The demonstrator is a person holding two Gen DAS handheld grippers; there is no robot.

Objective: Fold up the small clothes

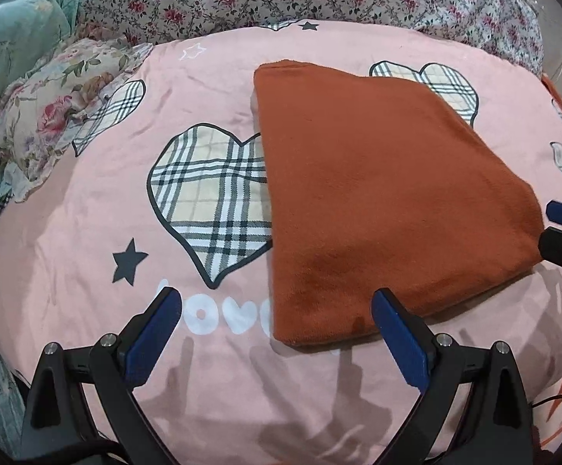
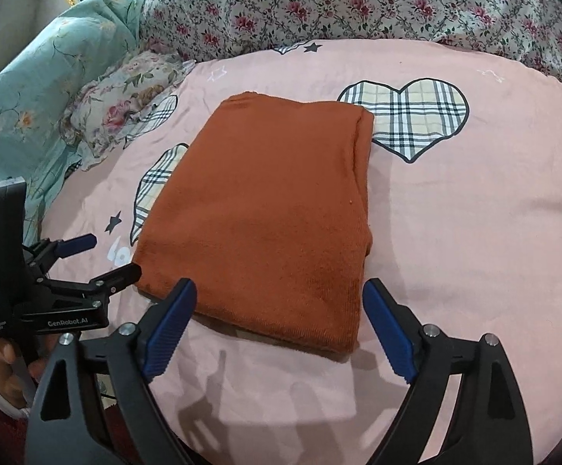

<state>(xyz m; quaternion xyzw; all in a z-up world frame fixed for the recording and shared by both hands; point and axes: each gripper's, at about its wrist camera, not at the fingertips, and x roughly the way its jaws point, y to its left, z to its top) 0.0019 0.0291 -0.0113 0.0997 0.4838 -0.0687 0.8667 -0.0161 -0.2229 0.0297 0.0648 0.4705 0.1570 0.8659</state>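
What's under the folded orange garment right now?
The orange garment lies on the pink bedsheet, covering part of a plaid heart print and the white lettering. Anything between its folded layers is hidden.

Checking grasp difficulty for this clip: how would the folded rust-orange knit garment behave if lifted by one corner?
The folded rust-orange knit garment looks soft and layered, so it would probably droop and unfold. It likely weighs little. Its fuzzy surface should grip the blue pads rather than slip.
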